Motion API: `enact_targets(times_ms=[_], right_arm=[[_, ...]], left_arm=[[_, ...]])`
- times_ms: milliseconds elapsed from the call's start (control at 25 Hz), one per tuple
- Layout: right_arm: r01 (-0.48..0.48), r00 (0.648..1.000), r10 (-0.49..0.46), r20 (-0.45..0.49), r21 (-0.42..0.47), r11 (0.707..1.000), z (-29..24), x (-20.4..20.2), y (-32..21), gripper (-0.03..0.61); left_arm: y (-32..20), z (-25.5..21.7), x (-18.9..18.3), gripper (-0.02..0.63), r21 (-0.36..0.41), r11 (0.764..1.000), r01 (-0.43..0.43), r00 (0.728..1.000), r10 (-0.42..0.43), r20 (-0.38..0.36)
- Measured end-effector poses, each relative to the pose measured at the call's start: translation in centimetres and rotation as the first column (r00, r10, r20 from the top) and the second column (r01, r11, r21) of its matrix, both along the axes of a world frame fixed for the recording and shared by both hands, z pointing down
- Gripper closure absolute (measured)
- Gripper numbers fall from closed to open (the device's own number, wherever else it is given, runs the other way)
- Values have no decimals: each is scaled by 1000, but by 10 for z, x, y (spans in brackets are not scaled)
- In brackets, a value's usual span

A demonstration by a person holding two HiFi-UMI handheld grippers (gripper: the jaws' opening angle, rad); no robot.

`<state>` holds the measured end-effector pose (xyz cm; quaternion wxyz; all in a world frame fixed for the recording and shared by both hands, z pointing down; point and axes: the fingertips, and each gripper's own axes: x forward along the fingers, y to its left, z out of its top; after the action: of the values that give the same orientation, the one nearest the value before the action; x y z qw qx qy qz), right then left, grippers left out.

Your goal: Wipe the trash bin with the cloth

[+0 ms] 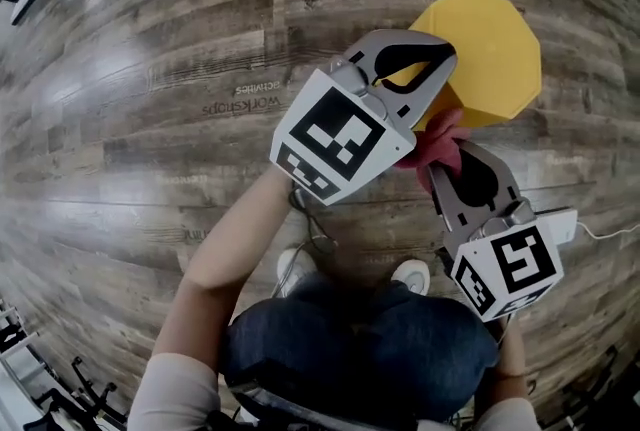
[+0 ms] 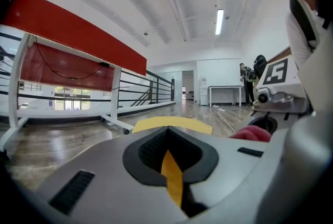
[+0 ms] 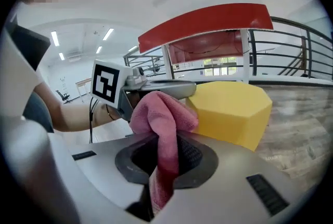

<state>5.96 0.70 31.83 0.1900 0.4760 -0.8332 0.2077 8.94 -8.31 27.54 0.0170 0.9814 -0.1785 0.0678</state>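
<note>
The yellow many-sided trash bin [image 1: 495, 44] stands on the wood floor at the upper right of the head view. My left gripper [image 1: 446, 59] reaches over the bin's near edge. In the left gripper view its jaws are shut, with a thin yellow strip of the bin [image 2: 171, 179] pinched between them and the bin's top [image 2: 171, 124] just beyond. My right gripper [image 1: 441, 159] is beside the bin's near side, shut on a pink cloth [image 1: 436, 137]. In the right gripper view the cloth [image 3: 162, 119] bunches above the jaws, close to the bin [image 3: 234, 114] and under the left gripper [image 3: 156, 88].
The person's shoes [image 1: 411, 274] stand just below the grippers. A white cable [image 1: 603, 232] runs off to the right. A red-topped frame on wheels [image 2: 78, 33], a railing [image 2: 151, 90] and a white table [image 2: 225, 94] stand farther off across the floor.
</note>
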Motion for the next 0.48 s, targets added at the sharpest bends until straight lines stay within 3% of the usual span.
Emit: enact_targets(times_ms=[160, 480], right_arm=[[-75, 997, 75, 9, 11, 997, 4, 10, -10, 528], [-184, 983, 183, -18, -98, 978, 72, 24, -16, 528]], left_arm=[[-1, -2, 1, 612, -28, 1000, -6, 1000, 5, -27], [-2, -4, -2, 613, -24, 1000, -19, 999, 18, -43]])
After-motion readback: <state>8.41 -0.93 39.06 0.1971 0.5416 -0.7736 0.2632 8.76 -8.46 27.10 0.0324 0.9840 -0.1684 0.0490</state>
